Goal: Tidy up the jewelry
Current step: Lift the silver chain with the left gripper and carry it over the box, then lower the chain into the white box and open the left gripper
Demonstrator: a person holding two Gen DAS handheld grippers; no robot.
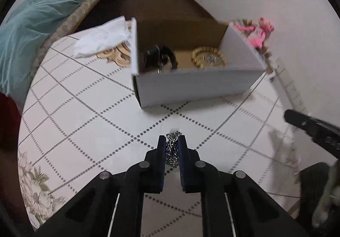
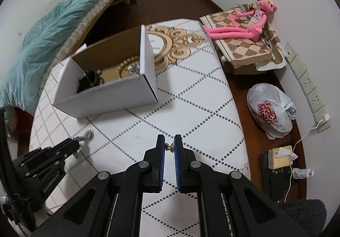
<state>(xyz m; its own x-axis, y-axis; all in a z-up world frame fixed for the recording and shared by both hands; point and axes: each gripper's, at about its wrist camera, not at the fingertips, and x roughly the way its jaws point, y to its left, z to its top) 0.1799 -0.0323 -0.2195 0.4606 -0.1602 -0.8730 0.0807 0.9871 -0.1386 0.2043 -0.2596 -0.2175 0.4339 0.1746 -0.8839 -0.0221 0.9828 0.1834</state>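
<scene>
**Operator:** Jewelry status at each claw, please.

**Technician:** Left claw (image 1: pixel 172 141) is clamped on a silver chain (image 1: pixel 172 150). The chain is bunched between the blue pads, with a few links poking out past the fingertips (image 1: pixel 162 141). Right claw (image 2: pixel 169 141) is nearly together, pinching a small gold-coloured piece (image 2: pixel 169 148) right at the tips. It is too small to identify; possibly an earring or a clasp.

**Operator:** Where does the target lie from the claws?

**Technician:** The white cardboard box (image 1: pixel 197 86) stands on the tabletop (image 1: pixel 89 113) ahead of both claws, open side up. From the left claw it lies straight ahead and slightly right, with bare tabletop between. From the right claw it lies ahead and well to the left. The left claw is judged the nearer one.

**Operator:** Box orientation?

**Technician:** In the left wrist view its long axis runs across the line of approach, so the near long wall faces that claw. That wall must be cleared before release.

**Operator:** Contents?

**Technician:** A dark bracelet or watch (image 1: pixel 159 58) sits in the left part, and a beaded gold-coloured bracelet (image 1: pixel 209 58) in the right part. Brown floor shows between them.

**Operator:** Recommended move?

**Technician:** Raise the left claw, carry it forward over the near wall and release above the gap. The chain hangs loose and could snag on the wall edge.
</scene>
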